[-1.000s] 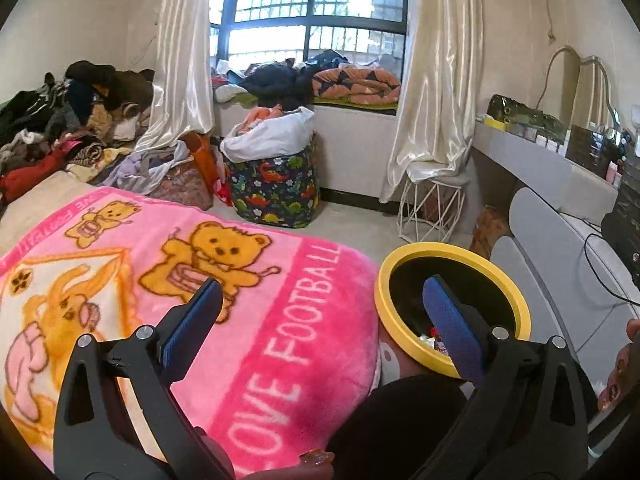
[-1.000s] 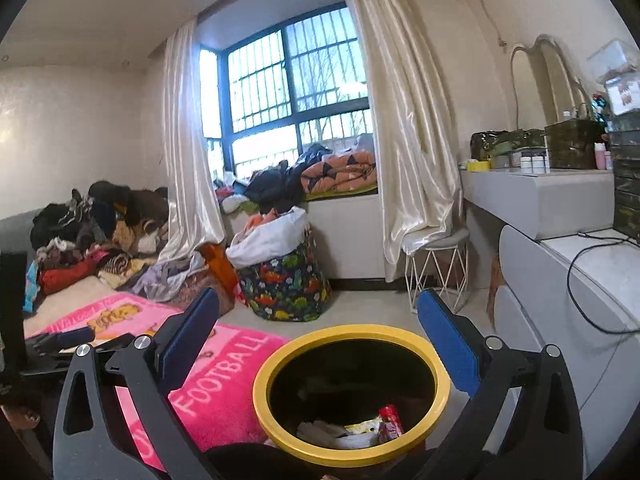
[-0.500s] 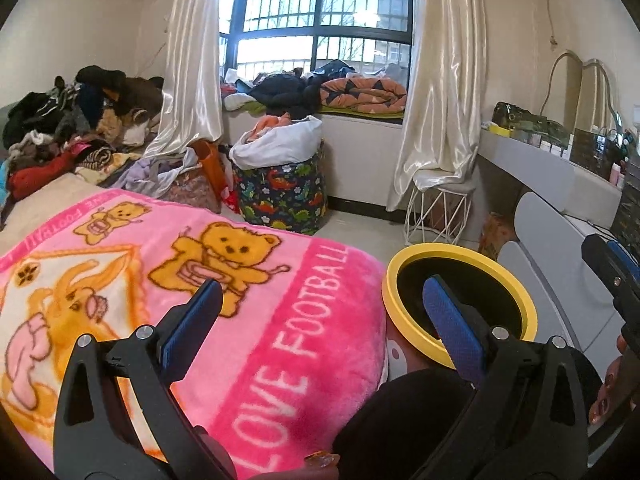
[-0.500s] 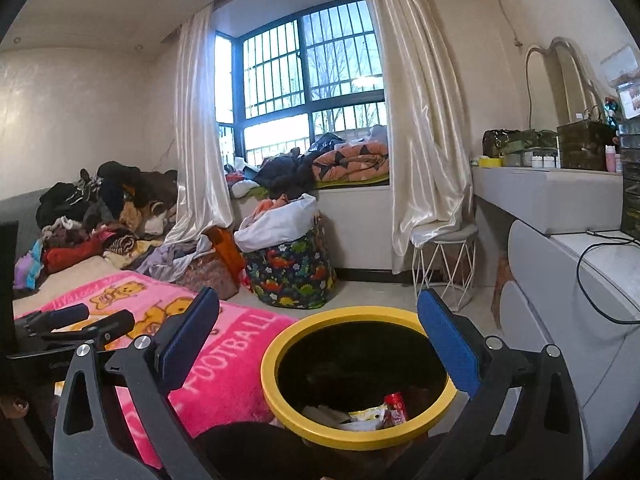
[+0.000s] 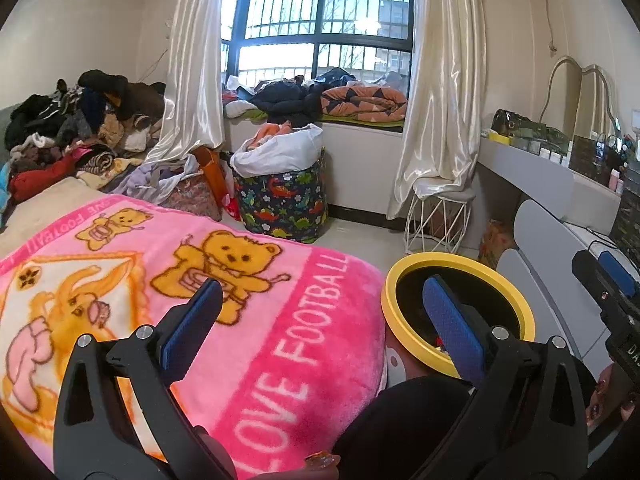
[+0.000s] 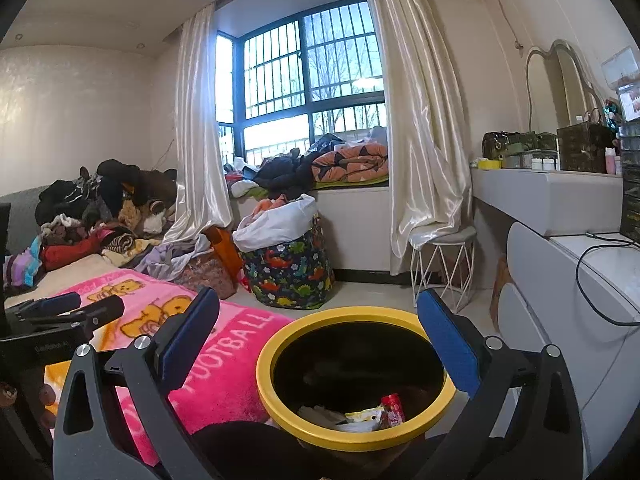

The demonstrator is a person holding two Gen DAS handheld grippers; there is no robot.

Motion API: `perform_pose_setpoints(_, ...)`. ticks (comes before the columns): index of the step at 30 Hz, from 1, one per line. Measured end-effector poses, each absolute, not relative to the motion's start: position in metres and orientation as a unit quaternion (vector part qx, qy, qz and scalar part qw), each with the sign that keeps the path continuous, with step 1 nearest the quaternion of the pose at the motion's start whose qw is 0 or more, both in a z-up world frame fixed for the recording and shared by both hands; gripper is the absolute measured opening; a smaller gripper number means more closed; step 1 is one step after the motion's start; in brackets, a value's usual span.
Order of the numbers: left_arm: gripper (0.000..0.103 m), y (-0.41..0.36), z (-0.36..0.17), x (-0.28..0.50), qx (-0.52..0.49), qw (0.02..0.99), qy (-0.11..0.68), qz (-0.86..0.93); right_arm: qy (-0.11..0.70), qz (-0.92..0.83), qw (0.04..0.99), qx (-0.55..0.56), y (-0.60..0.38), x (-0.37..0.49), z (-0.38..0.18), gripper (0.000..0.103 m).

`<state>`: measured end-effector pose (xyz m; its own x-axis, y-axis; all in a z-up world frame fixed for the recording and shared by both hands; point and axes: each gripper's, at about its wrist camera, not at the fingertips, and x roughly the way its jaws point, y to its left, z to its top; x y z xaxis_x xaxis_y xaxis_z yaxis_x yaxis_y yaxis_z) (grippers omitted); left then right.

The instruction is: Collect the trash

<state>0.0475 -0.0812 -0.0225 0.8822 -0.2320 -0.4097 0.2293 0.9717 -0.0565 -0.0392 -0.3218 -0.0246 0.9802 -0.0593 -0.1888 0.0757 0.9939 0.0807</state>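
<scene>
A yellow-rimmed bin (image 6: 280,408) stands on the floor beside the bed; it also shows in the left wrist view (image 5: 404,332). Inside lie wrappers (image 6: 360,418), one of them red (image 6: 393,410). My right gripper (image 6: 316,332) is open and empty, held above and just behind the bin. My left gripper (image 5: 320,324) is open and empty over the pink cartoon blanket (image 5: 256,320), with the bin to its right. Each gripper shows at the edge of the other's view.
A dinosaur-print hamper (image 5: 280,204) with white cloth stands by the window wall. A white wire stool (image 5: 436,216) is under the curtain. A grey dresser (image 6: 568,280) with a cable lines the right. Clothes (image 5: 72,132) are piled at the bed's far end.
Both cameras have risen and tilted up a little. The right gripper has come into the left wrist view at the right edge. Both grippers stay open.
</scene>
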Motion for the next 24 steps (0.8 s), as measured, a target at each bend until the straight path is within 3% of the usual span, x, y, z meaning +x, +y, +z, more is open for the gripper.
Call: perform_pose_setpoints(24, 0.092, -0.096, -0.02, 0.041, 0.008, 0.971, 0.203, -0.127, 0.088, -0.032, 0.995, 0.038, -0.321, -0.04, -0.022, 0.097)
